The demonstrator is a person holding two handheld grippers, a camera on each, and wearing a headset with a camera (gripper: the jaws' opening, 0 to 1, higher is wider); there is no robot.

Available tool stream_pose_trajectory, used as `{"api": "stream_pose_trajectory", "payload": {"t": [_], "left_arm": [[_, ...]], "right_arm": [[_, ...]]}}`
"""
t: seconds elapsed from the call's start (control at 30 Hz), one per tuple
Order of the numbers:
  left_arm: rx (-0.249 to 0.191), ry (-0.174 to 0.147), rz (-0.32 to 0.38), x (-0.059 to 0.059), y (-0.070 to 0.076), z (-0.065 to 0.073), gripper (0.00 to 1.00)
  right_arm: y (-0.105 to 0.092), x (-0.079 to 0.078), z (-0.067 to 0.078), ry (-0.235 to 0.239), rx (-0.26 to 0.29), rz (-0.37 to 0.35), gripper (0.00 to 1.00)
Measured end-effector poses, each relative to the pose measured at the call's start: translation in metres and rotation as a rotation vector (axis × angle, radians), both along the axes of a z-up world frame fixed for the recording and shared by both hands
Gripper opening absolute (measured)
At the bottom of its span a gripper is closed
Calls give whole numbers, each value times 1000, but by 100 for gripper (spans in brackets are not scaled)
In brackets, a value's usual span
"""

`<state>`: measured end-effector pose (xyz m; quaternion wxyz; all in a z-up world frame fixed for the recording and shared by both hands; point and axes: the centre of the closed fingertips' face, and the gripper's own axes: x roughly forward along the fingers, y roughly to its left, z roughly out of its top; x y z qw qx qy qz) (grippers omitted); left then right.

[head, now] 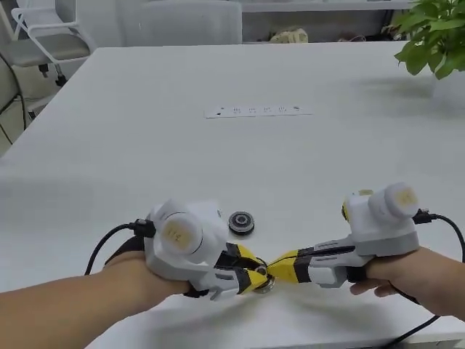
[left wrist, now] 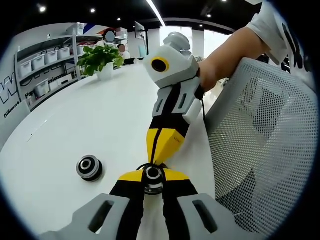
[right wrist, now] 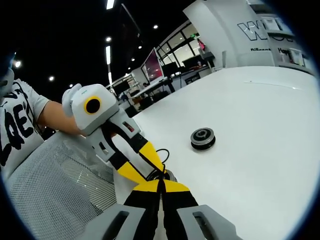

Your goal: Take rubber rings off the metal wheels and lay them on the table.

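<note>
My left claw (left wrist: 153, 174) clamps wheel (left wrist: 153, 179): rigid, slick. My right claw (right wrist: 161, 182) pinches ring (right wrist: 162, 149): thin, stretchy. Eleven o'clock: second wheel (head: 241, 222).

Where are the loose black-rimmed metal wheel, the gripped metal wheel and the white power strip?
Loose wheel (head: 241, 222), head view, its hub.
Gripped wheel (left wrist: 153, 175), left gripper view, its hub.
Power strip (head: 258, 111), head view, its middle.

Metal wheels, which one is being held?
The near wheel, clamped in the left gripper, right gripper pinching its rubber ring; the other wheel sits free on the table.
</note>
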<state>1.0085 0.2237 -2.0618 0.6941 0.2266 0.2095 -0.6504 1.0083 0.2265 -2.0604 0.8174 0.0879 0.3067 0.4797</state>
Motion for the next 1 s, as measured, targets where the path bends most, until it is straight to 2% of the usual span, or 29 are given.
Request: {"api": "stream_pose_trajectory", "payload": {"t": [0.27, 0.57, 0.7, 1.0], "left_arm": [[14, 0, -7, 0, 0, 0, 8], [25, 7, -18, -1, 4, 3, 14], [24, 14, -34, -5, 4, 6, 20], [5, 25, -38, -8, 8, 17, 26]], "right_arm": [[-4, 1, 1, -2, -2, -11, 0], [-3, 1, 4, -6, 4, -6, 0], [-4, 2, 5, -5, 9, -14, 0], [-4, 1, 8, -12, 11, -18, 0]]}}
